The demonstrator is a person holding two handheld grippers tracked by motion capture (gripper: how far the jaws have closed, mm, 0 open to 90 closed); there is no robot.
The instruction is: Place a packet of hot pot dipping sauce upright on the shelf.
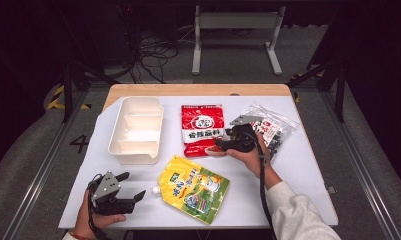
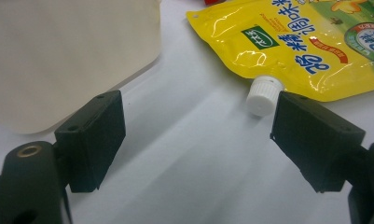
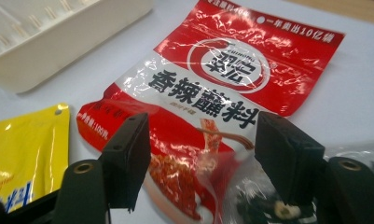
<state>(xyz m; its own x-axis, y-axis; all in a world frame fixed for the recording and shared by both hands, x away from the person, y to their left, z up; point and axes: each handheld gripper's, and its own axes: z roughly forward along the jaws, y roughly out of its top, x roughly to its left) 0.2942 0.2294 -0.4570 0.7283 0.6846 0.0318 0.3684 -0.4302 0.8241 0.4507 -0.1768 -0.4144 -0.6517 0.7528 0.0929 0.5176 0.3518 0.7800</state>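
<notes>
A: What are the packets like?

B: The red pouch (image 1: 202, 129) is glossy, crinkled foil, flat and rectangular, lying mid-table. The yellow pouch (image 1: 194, 187) is shiny too, with a ribbed white cap (image 2: 264, 95) at one corner. A clear bag (image 1: 275, 127) of dark bits sits to the right, touching the red pouch's corner.

A: And the grippers?

B: The right gripper (image 1: 219, 145) hovers over the red pouch's lower right corner, jaws apart, nothing pinched. The left gripper (image 1: 130, 187) rests near the front edge, jaws wide and empty, the cap just ahead of one jaw.

A: The surface?

B: A smooth white sheet on a wooden table (image 1: 198, 90). A cream plastic tray (image 1: 137, 129) with dividers stands at the left. The room around is dark; cables lie on a grey floor (image 1: 228, 80).

A: Anything unclear?

B: The clear bag's contents are too blurred to name, and the hand (image 1: 250, 155) covers part of it.
</notes>
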